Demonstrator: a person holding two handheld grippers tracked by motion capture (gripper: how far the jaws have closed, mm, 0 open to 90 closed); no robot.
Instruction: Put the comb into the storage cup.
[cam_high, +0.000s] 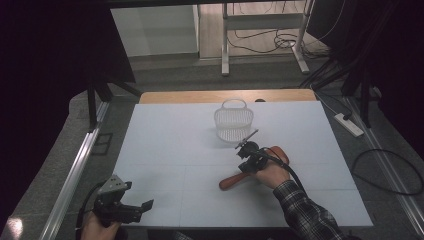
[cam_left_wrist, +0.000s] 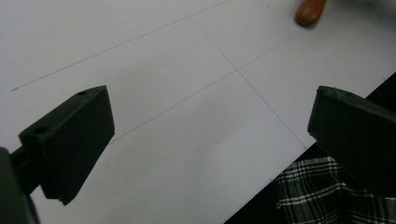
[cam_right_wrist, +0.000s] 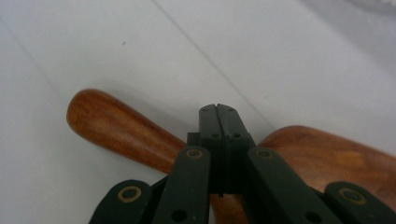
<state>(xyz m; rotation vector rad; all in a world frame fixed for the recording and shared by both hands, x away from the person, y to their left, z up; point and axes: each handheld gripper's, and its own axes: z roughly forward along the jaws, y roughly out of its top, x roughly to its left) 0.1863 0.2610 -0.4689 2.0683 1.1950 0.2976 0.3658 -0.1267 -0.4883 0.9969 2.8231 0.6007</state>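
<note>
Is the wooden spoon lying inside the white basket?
No, the wooden spoon lies on the table, apart from the white basket.

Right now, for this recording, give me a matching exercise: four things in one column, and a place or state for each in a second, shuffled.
Things:
1. left gripper
2. right gripper
3. wooden spatula
4. white mesh basket

Place or state:
A. lying flat on the white table, under a gripper
B. standing toward the far edge of the table
C. jaws pressed together
D. jaws wide apart, at the near left corner

Pairs: 1-D, 2-C, 3-A, 4-B
</note>
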